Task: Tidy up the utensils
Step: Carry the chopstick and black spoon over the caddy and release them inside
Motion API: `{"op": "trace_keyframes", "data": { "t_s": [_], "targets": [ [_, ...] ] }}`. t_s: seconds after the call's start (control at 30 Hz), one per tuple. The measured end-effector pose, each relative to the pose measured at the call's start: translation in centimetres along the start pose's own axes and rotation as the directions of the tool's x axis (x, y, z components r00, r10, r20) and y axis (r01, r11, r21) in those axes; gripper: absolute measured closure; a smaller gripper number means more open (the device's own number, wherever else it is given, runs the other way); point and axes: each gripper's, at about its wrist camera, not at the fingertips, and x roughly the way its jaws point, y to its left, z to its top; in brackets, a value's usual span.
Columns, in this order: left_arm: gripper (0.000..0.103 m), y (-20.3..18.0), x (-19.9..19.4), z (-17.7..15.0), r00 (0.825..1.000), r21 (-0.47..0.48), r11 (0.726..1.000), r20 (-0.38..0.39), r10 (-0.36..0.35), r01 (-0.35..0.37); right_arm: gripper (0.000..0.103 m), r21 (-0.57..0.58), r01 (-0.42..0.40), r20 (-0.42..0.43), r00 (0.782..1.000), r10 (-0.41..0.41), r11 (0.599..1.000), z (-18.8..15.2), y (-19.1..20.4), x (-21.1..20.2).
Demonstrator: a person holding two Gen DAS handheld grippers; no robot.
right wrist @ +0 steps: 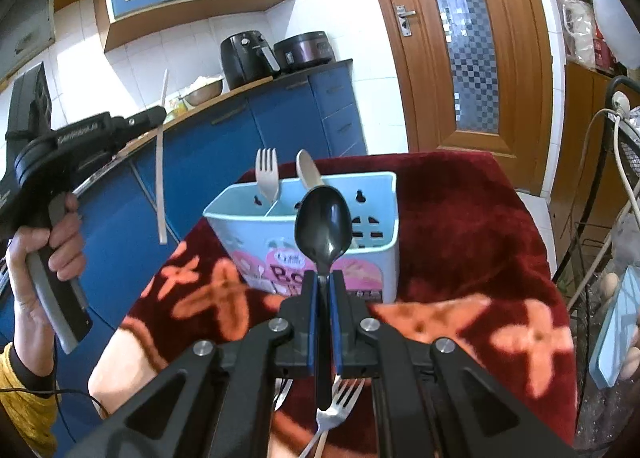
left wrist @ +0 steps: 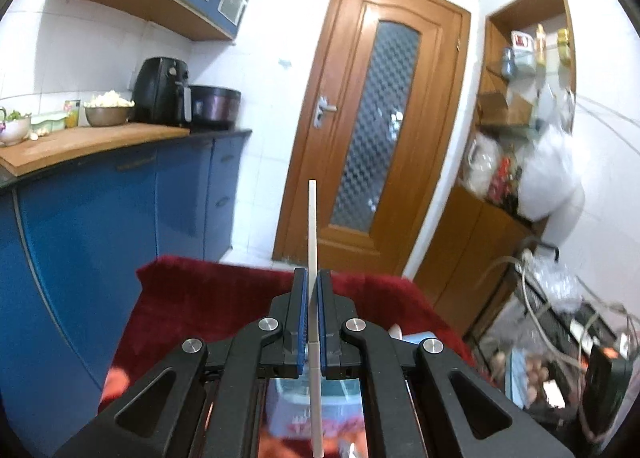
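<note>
Black spoon (right wrist: 323, 224) clamped in my right gripper (right wrist: 323, 290), chopstick (left wrist: 312, 230) clamped in left gripper (left wrist: 312, 298); caddy (right wrist: 308, 242) ahead holds two utensils; steel fork (right wrist: 334, 406) below remains unsorted.

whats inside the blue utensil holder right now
In the blue utensil holder, a pale fork stands in the left compartment and a pale spoon in the next. The black spoon held in the right tool covers part of the interior.
</note>
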Motion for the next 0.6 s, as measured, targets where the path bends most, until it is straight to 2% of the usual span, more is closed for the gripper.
{"op": "trace_keyframes", "data": {
  "t_s": [0.17, 0.3, 0.47, 0.6],
  "targets": [
    [0.099, -0.1, 2.5, 1.1, 0.997, 0.016, 0.999, 0.056, 0.044, -0.045, 0.095, 0.000, -0.021, 0.051, 0.998, 0.021, 1.000, 1.4, -0.7, 0.9],
    [0.099, -0.3, 4.6, 0.6, 0.995, 0.040, 0.997, 0.069, 0.070, -0.073, 0.095, 0.002, -0.036, 0.132, 0.991, 0.036, 0.999, 3.0, -1.0, 1.9],
    [0.099, -0.2, 6.6, -0.8, 0.996, 0.042, 0.997, 0.062, 0.059, -0.062, 0.095, -0.045, -0.023, 0.241, 0.970, 0.033, 0.999, 4.4, -0.9, 4.2],
    [0.099, -0.1, 7.3, -1.7, 0.993, 0.064, 0.995, 0.091, 0.068, -0.074, 0.095, -0.094, 0.011, 0.295, 0.955, 0.017, 0.996, 4.8, -0.8, 5.9]
  ]
}}
